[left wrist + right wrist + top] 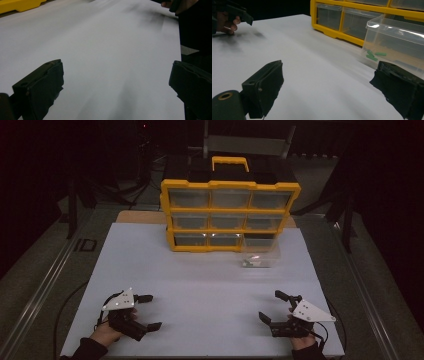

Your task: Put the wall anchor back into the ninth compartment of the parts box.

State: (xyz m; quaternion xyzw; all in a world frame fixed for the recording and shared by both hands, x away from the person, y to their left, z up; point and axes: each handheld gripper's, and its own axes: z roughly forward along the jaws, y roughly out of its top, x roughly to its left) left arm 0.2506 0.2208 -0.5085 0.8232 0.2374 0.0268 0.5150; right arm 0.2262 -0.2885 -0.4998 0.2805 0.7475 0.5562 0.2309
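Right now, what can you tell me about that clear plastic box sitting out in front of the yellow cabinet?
The clear drawer is a see-through plastic bin, open on top, pulled out of the yellow organizer at its bottom right slot. It stands upright on the white board, just in front of that slot. A few small green pieces lie on its floor. Nothing grips it; both grippers sit far off with jaws apart.

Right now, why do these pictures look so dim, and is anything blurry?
High view: dark room, the white board alone lit. Left gripper view: soft shadows smear the board. Right gripper view: glare on the clear drawer; near jaws look soft.
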